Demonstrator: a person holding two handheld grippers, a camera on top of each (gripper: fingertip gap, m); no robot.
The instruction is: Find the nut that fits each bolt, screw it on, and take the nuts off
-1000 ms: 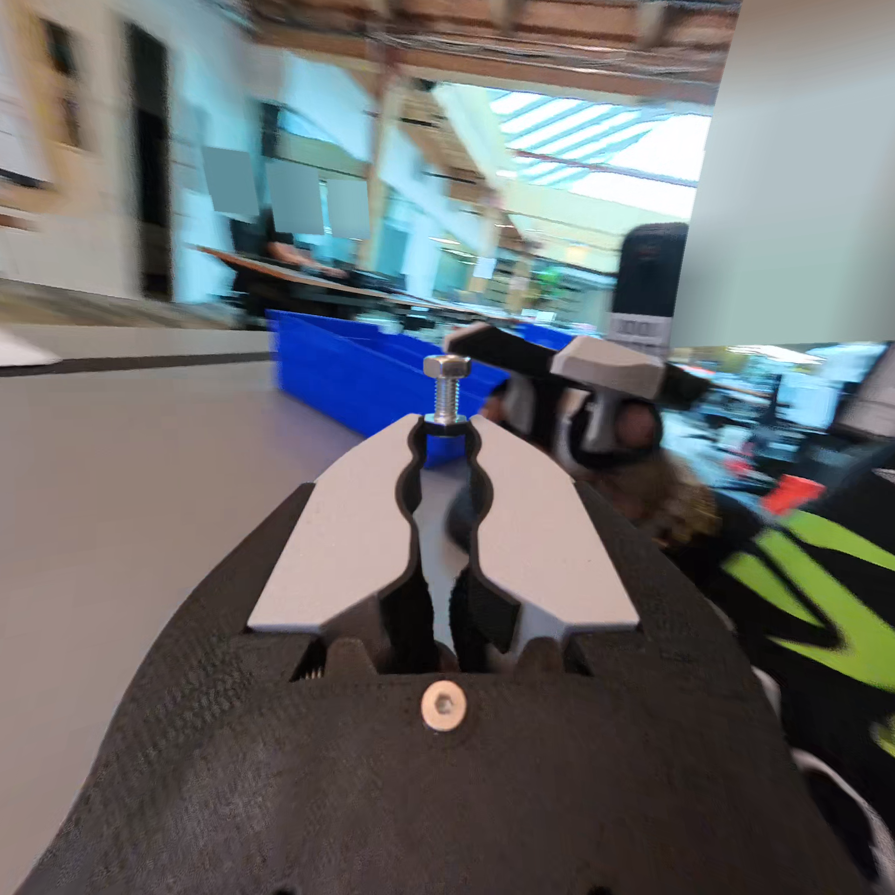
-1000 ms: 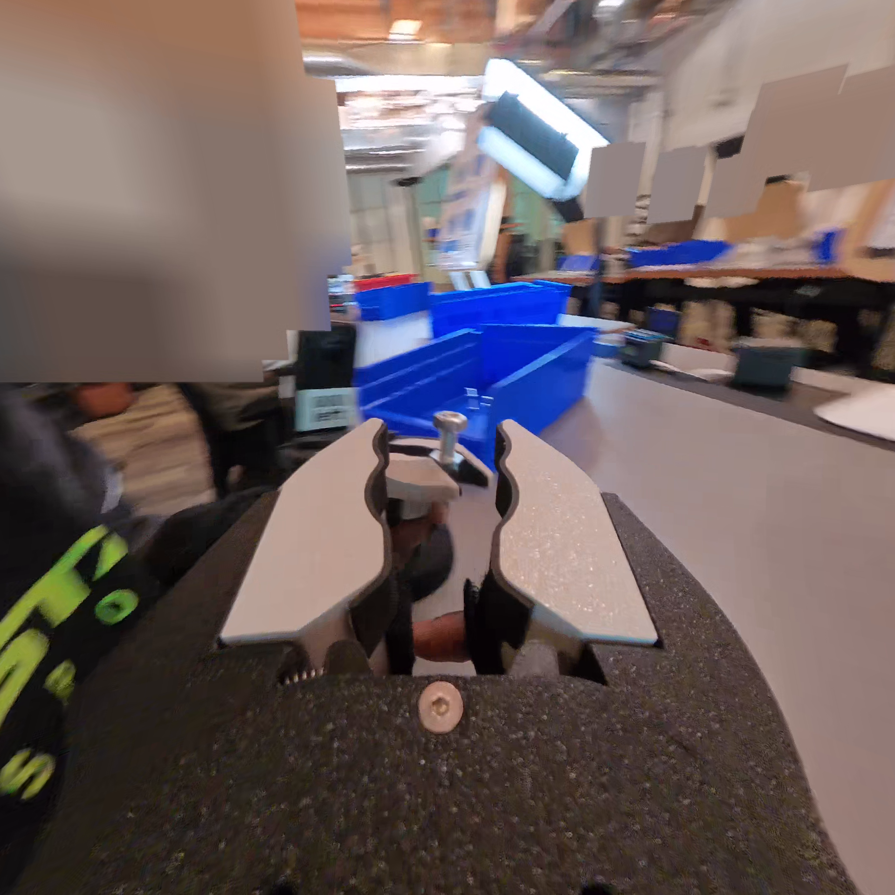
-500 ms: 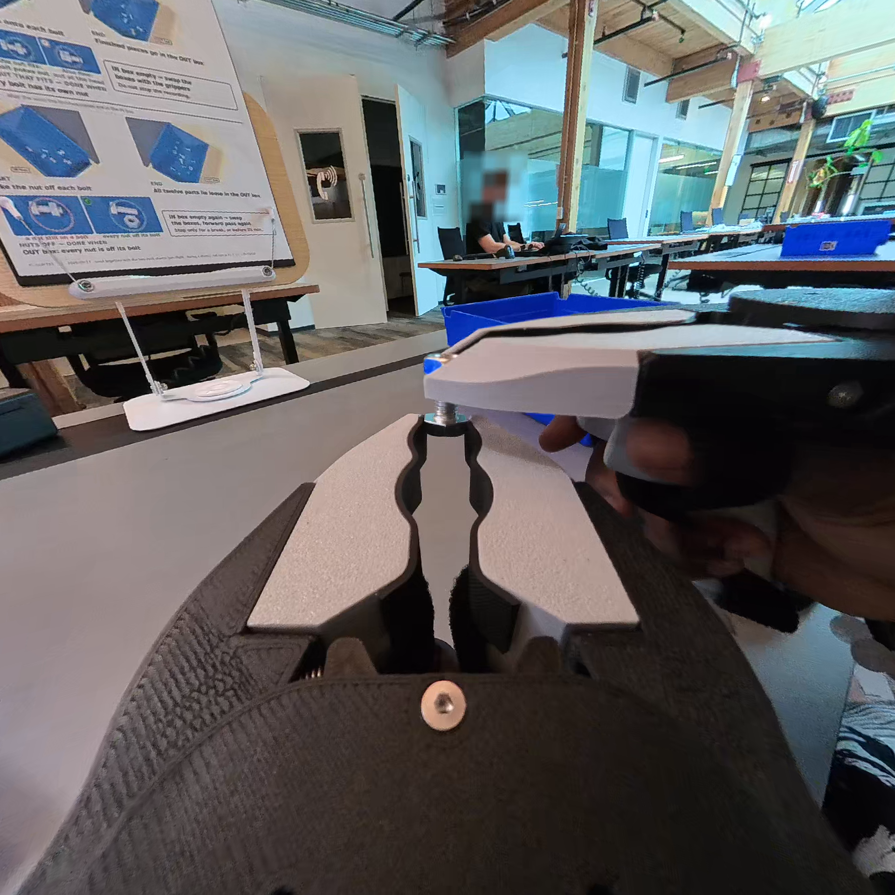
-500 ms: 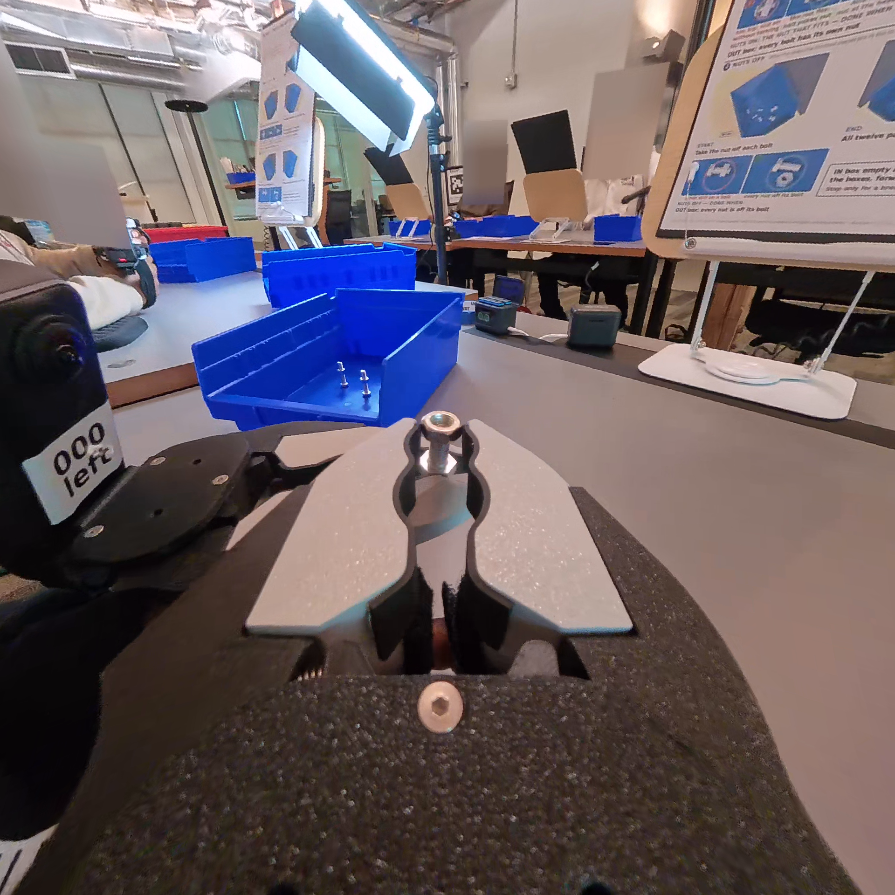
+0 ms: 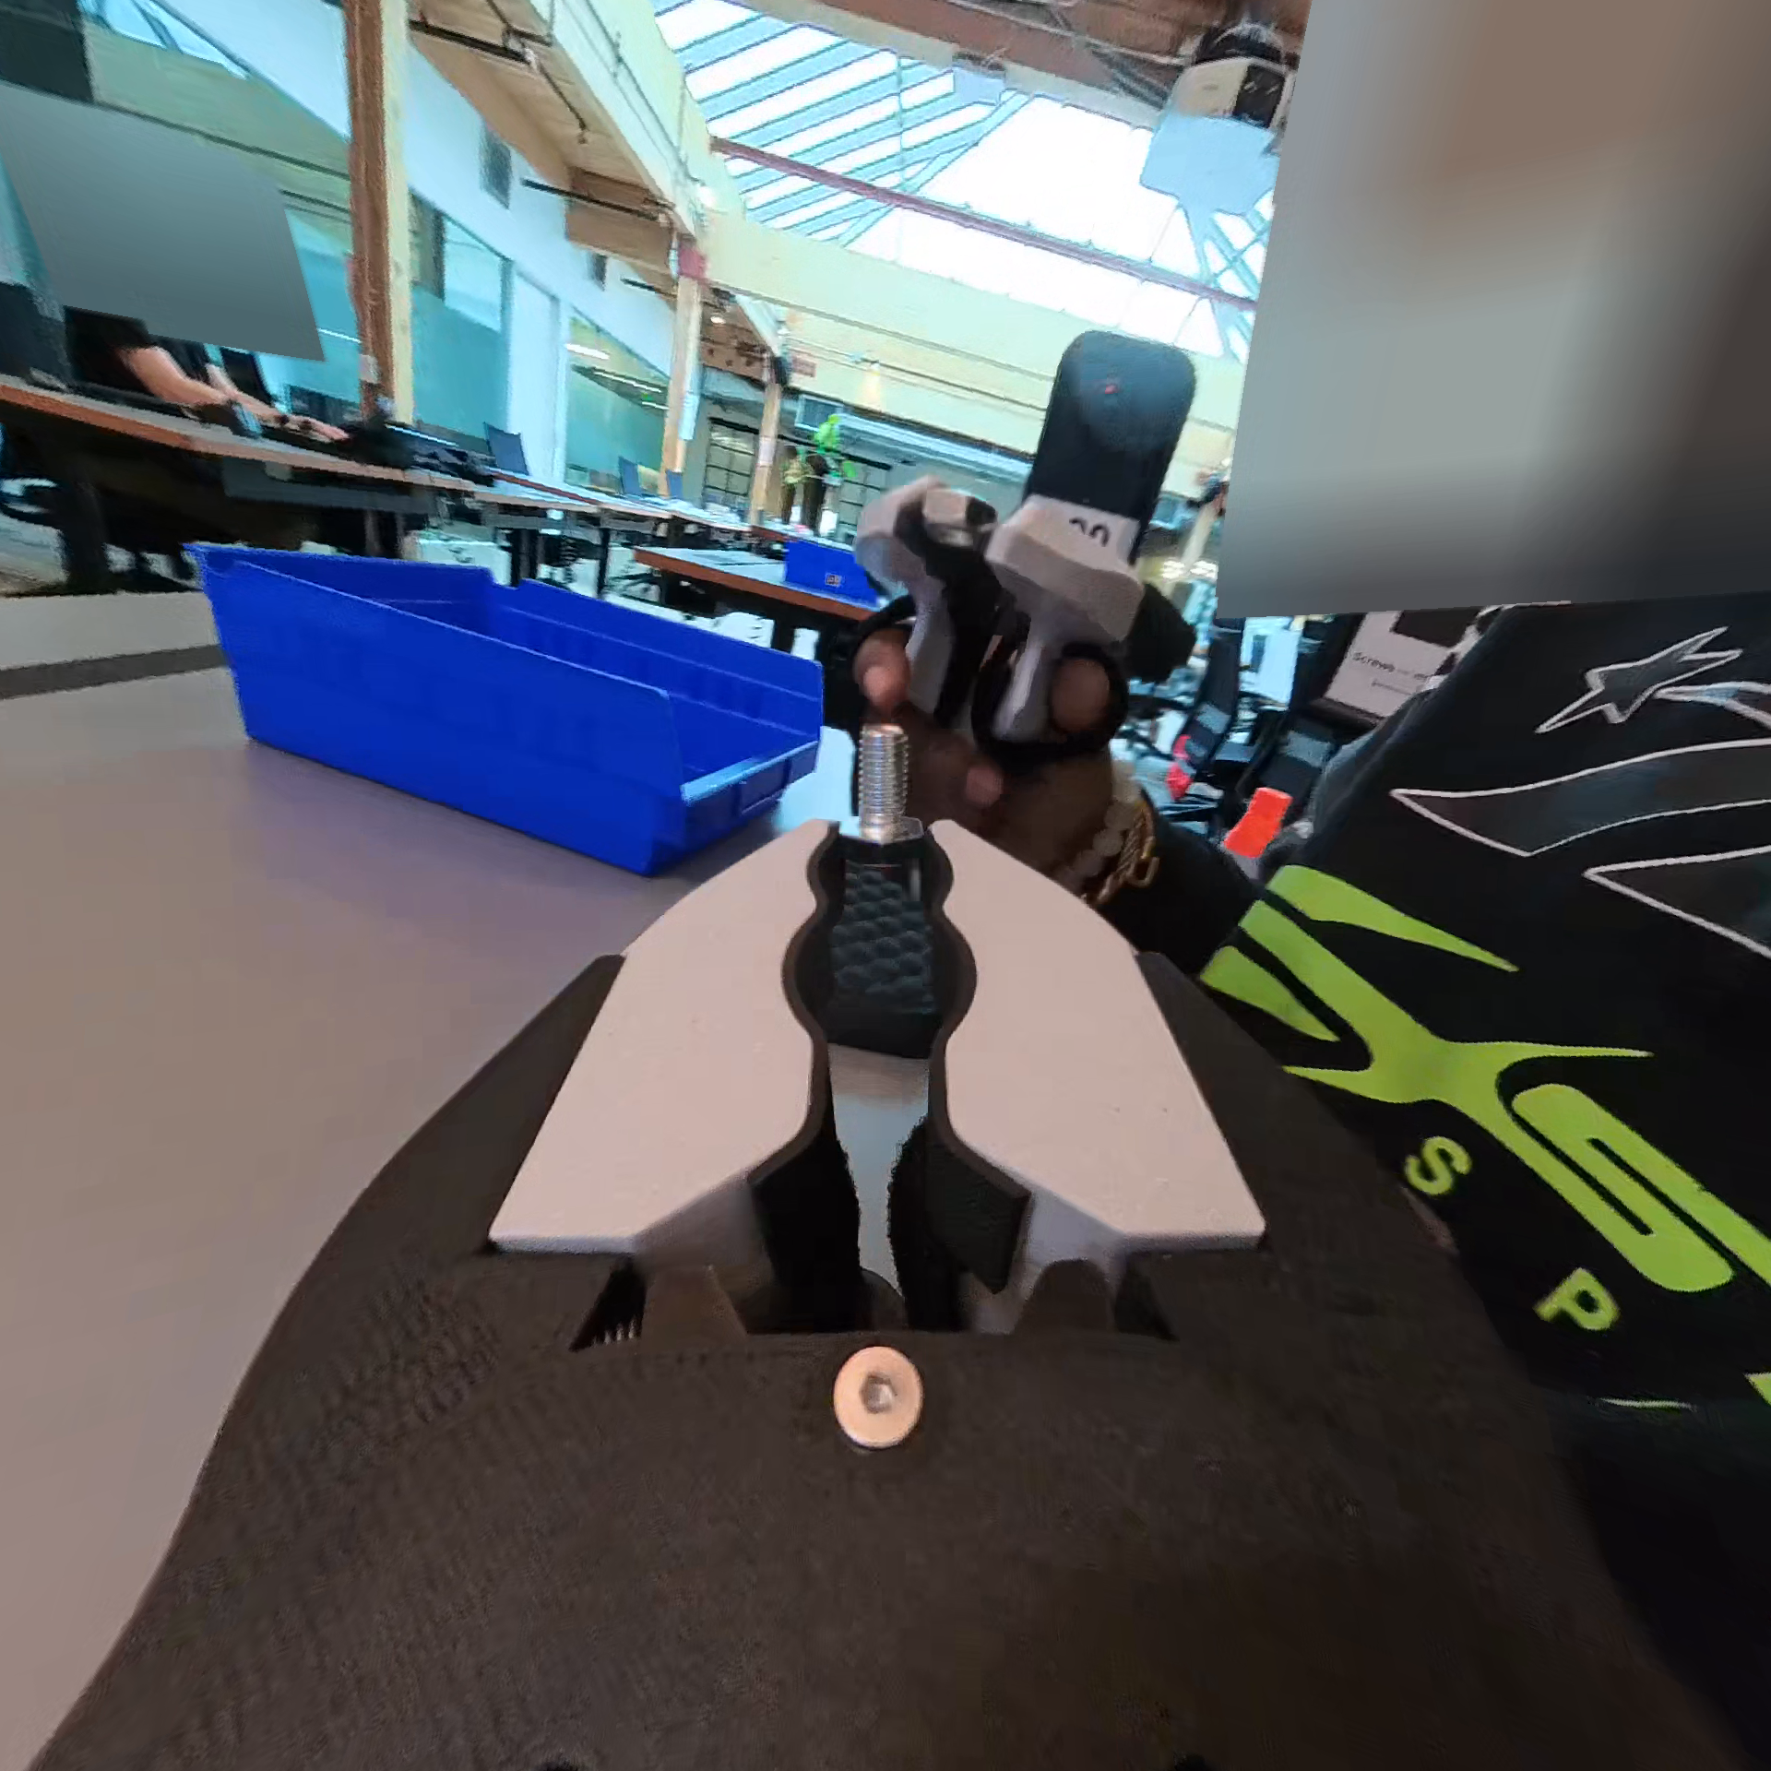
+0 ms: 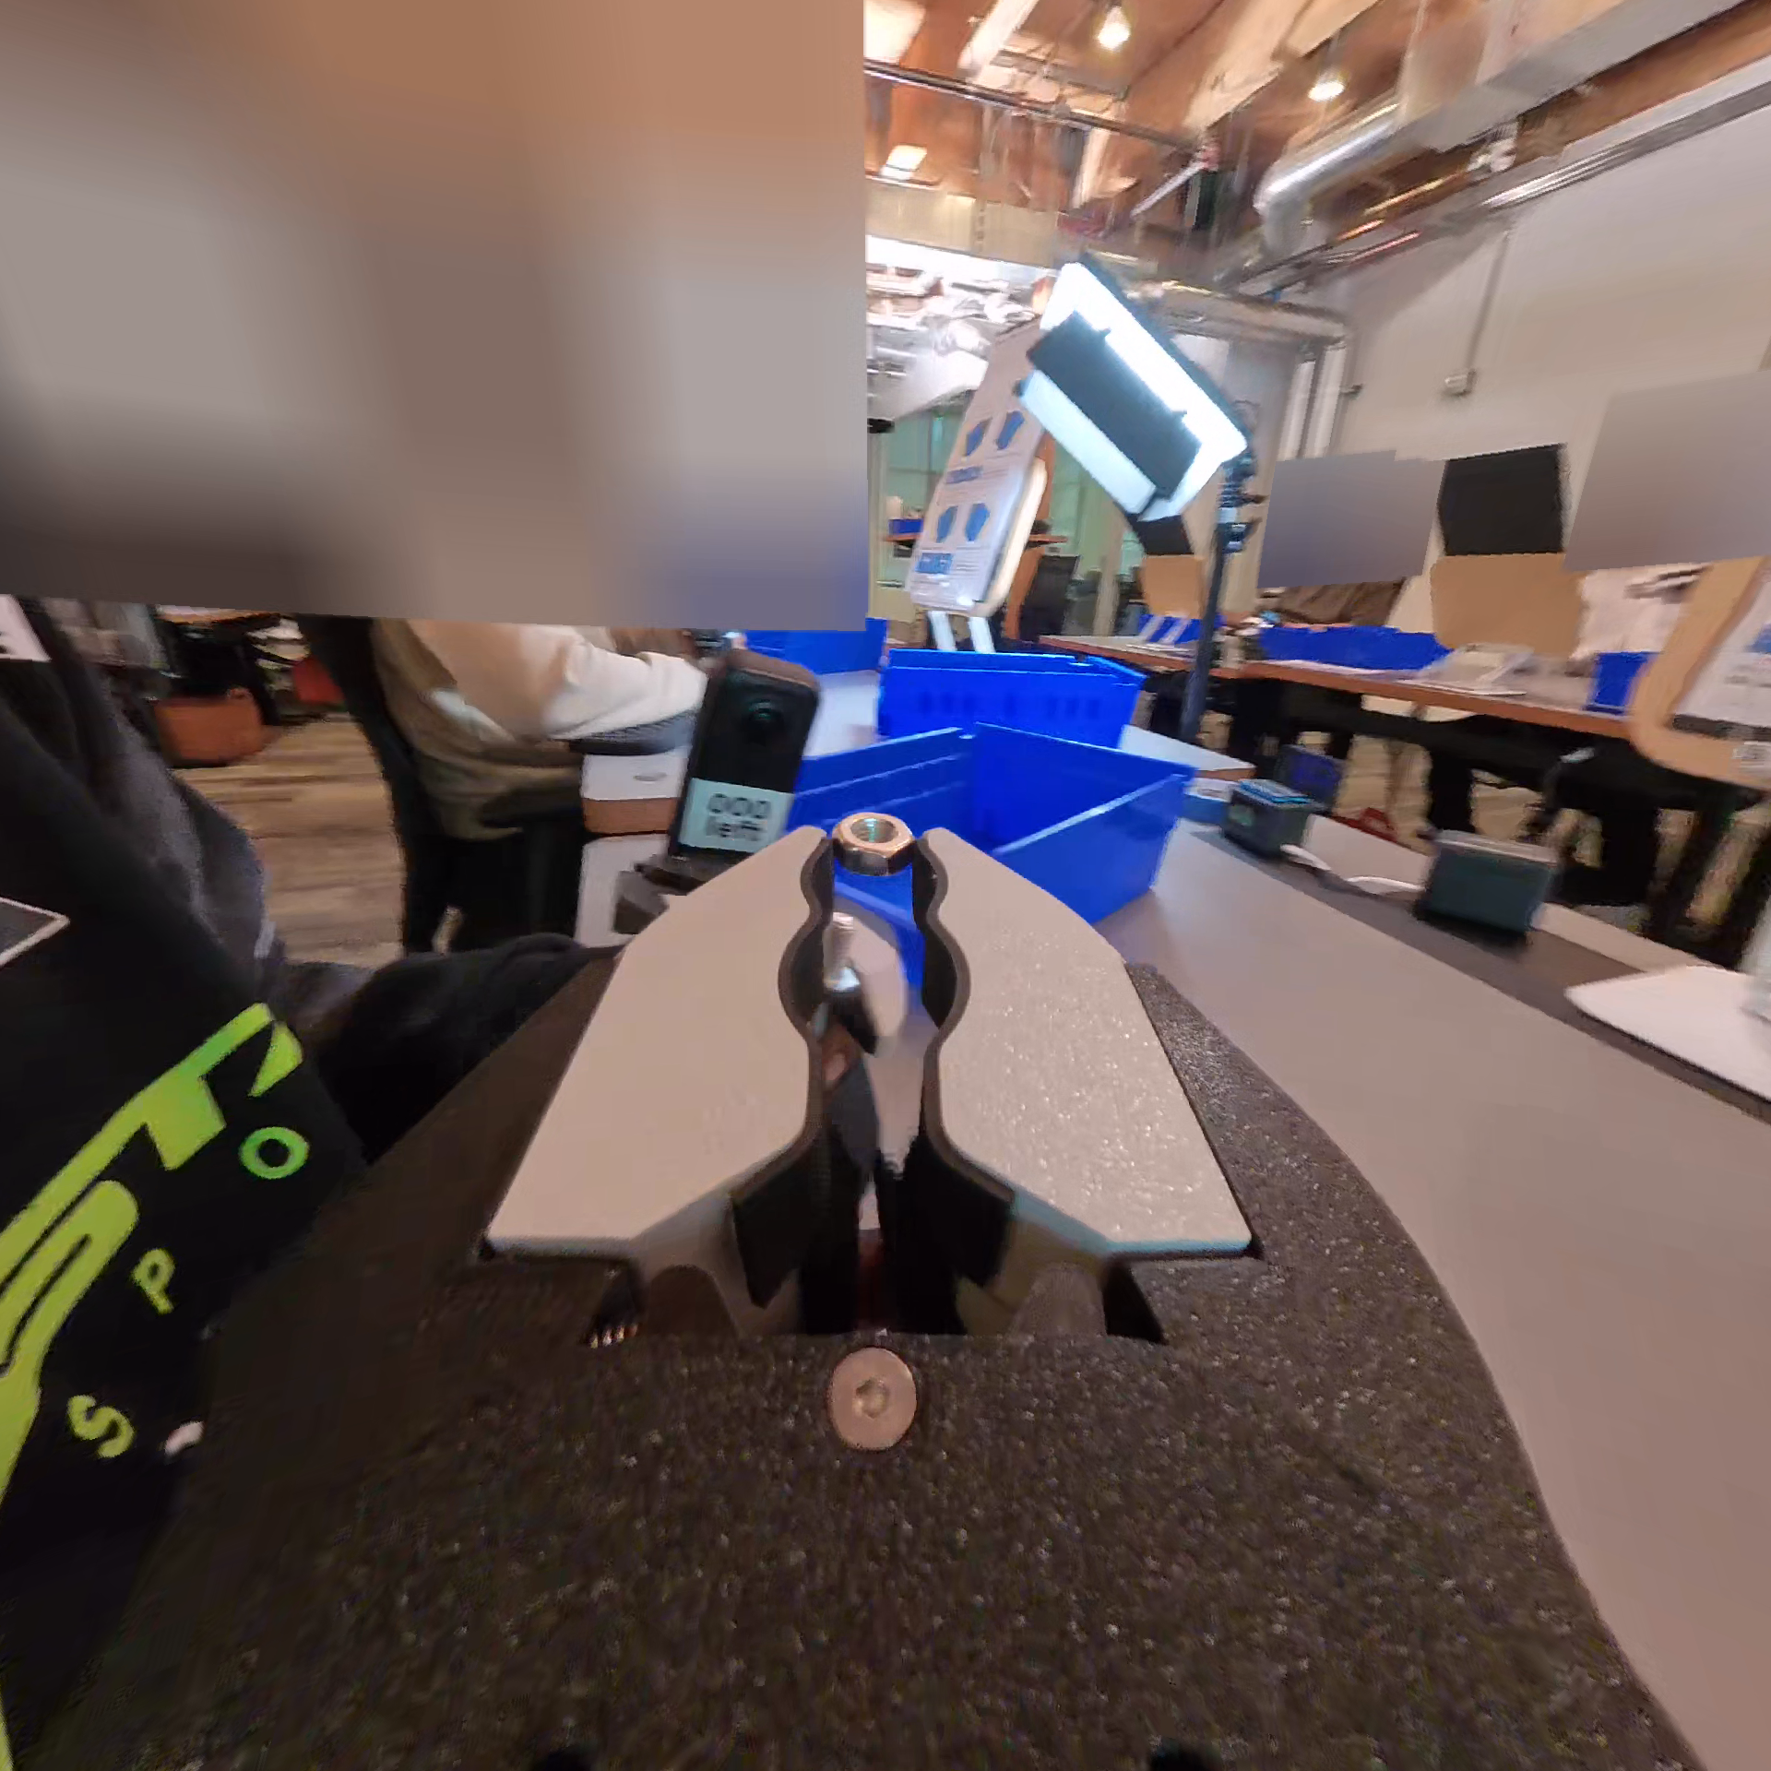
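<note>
The silver hex nut [image 6: 870, 843], pinched at your right tool's [image 6: 870, 848] tips at twelve o'clock, could slip or cross-thread if tilted against the silver threaded bolt [image 5: 883, 771], head-clamped upright in your left tool [image 5: 886, 839].

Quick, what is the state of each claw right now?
Left claw: closed on the head of a silver bolt, thread pointing up.
Right claw: closed on a silver hex nut.

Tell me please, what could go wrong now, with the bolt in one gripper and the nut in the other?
The left gripper pinches the bolt only by its head at the very fingertips, so a push could tip it or pop it out. The right gripper holds the nut at the tips too; a slip could send it onto the grey table.
</note>
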